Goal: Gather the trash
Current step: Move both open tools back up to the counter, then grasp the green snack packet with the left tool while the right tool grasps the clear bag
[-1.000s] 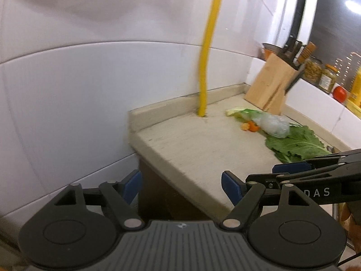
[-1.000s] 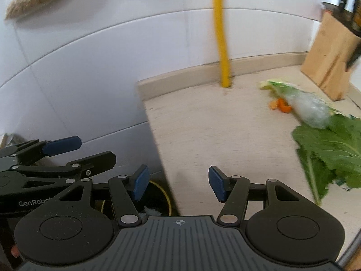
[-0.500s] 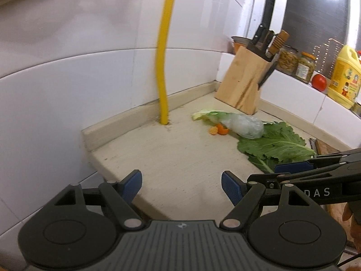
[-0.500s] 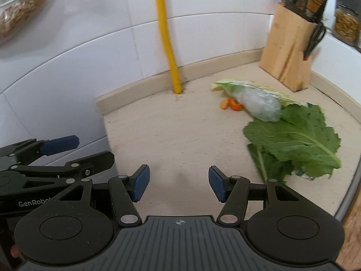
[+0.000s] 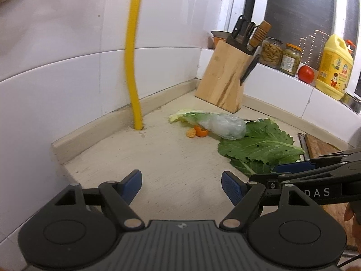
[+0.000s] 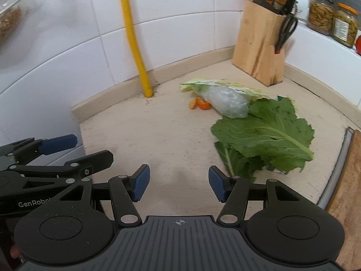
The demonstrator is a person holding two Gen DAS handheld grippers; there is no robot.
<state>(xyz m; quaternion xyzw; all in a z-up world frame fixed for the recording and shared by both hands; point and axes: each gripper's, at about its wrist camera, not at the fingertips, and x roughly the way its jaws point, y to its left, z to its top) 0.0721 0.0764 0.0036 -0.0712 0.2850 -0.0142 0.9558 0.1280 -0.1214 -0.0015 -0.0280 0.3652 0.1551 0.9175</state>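
Note:
Trash lies on the beige counter [image 5: 158,158]: a crumpled clear plastic bag [image 5: 222,125] over a pale leaf, orange peel bits [image 5: 197,132], and large green leaves [image 5: 261,149]. The same bag [image 6: 225,100], peel [image 6: 200,105] and leaves [image 6: 266,135] show in the right wrist view. My left gripper [image 5: 181,186] is open and empty above the counter's near edge. My right gripper [image 6: 178,181] is open and empty, just short of the leaves. Each gripper shows at the side of the other's view.
A yellow pipe [image 5: 134,67] rises at the tiled back wall. A wooden knife block [image 5: 224,79] stands in the corner. Jars [image 5: 281,55], a tomato [image 5: 305,74] and a yellow bottle [image 5: 334,67] sit on the ledge. A wooden board [image 6: 347,180] lies at right.
Both grippers have swung right and forward from the counter's left edge toward the trash. The bin seen below earlier is out of view. Both stay open.

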